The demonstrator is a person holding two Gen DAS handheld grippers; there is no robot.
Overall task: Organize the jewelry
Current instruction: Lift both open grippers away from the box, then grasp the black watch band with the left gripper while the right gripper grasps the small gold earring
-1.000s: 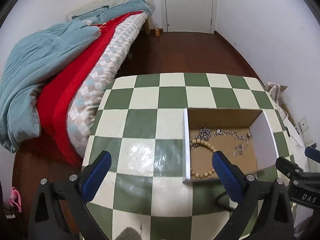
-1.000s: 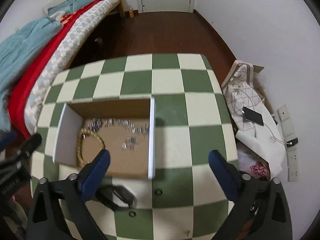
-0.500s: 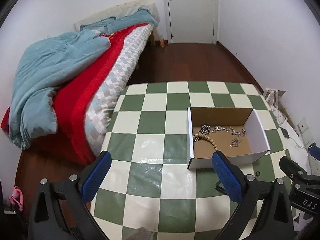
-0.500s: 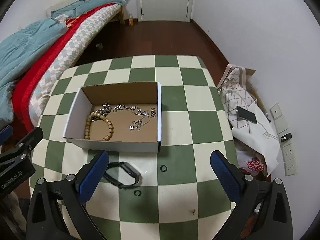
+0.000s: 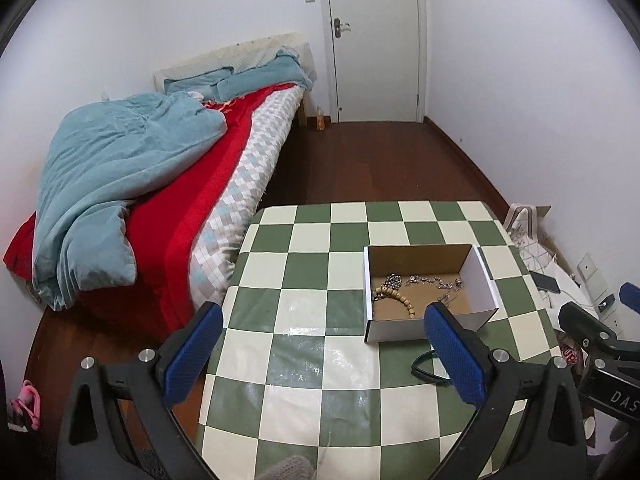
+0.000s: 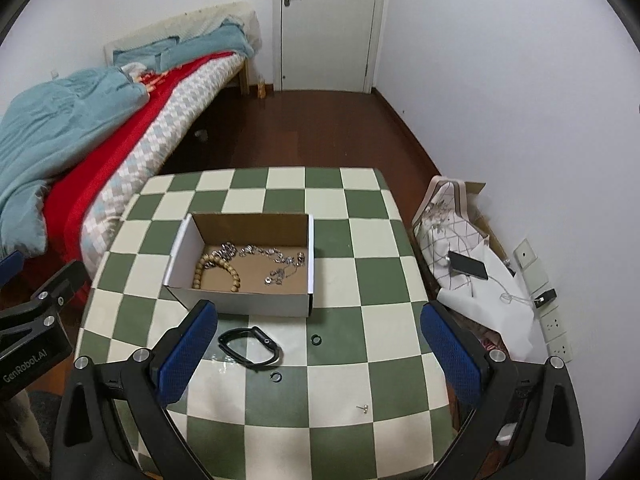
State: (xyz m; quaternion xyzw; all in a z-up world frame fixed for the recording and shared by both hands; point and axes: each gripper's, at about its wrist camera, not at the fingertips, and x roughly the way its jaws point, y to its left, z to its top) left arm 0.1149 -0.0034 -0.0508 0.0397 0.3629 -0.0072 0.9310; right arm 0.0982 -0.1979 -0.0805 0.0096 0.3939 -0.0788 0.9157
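Cardboard box (image 6: pixel 240 276) sits mid-table on the green-and-white checked table (image 6: pixel 360 280), open top. Inside: wooden bead bracelet (image 6: pixel 218 270) at left, tangled silver chains (image 6: pixel 272 260) across the far and right part of the floor. Just near of the box, on the table: black wristband (image 6: pixel 248 346), two small dark rings (image 6: pixel 316 339) (image 6: pixel 276 377), and a tiny stud (image 6: pixel 364 408) nearer still. Right gripper (image 6: pixel 316 356) hangs above the near table edge, fingers spread wide, holding nothing. Left gripper (image 5: pixel 320 356) likewise released, empty, over the table's near left. Bed with red and blue bedding (image 5: pixel 140 184) beyond at left.
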